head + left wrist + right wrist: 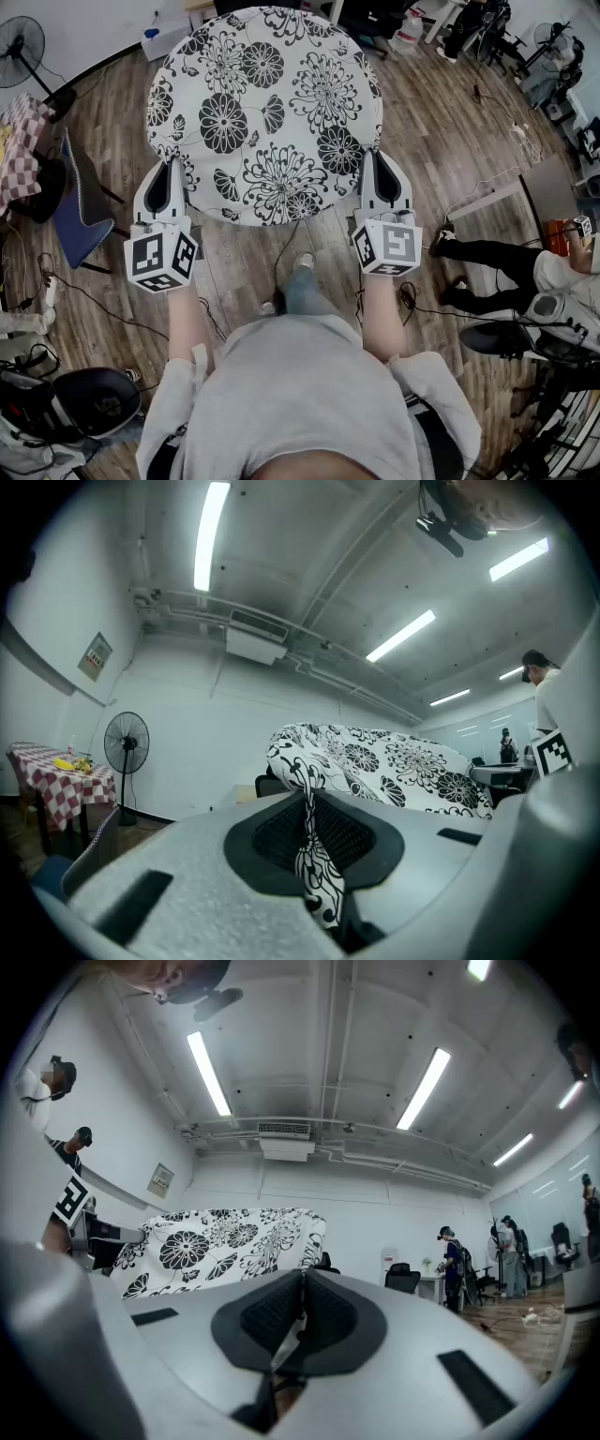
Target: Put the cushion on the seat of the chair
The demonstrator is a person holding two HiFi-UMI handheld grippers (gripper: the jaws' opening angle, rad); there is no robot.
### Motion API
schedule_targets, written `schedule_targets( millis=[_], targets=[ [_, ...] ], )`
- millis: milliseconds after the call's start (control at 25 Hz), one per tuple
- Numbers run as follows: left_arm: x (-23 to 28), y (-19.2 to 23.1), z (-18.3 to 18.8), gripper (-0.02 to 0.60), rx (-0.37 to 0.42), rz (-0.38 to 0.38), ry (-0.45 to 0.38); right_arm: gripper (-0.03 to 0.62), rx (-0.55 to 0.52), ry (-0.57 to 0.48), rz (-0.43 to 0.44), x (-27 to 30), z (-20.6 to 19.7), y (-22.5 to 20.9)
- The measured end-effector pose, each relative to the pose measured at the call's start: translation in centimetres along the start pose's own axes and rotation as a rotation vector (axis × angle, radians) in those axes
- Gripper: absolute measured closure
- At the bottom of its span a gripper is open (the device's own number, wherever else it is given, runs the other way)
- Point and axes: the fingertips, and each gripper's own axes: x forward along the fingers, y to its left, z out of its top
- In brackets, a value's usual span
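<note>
Grip is what matters most in this step. The left gripper (169,176) has its jaws closed on a thin fold of the cushion (267,112) at its near-left edge. The right gripper (380,171) pinches the near-right edge the same way, and both gripper views show patterned fabric squeezed between the pads. The round floral cushion hangs spread between the two grippers, out in front of the person and above the wooden floor (441,141). The chair seat cannot be made out clearly. It is probably hidden beneath the cushion, so the person likely has to judge the position blind. To place it well, both hands should probably lower together and level, with the fabric taut enough that neither thin pinch slips. The far edge should meet the seat first, and the jaws should open only once the seat carries the cushion's weight. Letting go early on one side would likely swing the cushion off.
</note>
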Motion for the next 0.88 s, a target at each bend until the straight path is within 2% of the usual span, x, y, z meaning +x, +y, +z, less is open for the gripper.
schedule_targets(
  millis=[280, 880],
  targets=[
    [-0.08, -0.18, -0.27, 0.555, 0.017, 0.006, 0.0, 0.576, 0.002, -0.006, 0.004, -0.01, -0.35, 0.01],
    [-0.37, -0.07, 0.33, 0.555, 0.001, 0.014, -0.006, 0.576, 0.04, -0.01, 0.015, -0.07, 0.01, 0.11]
  ],
)
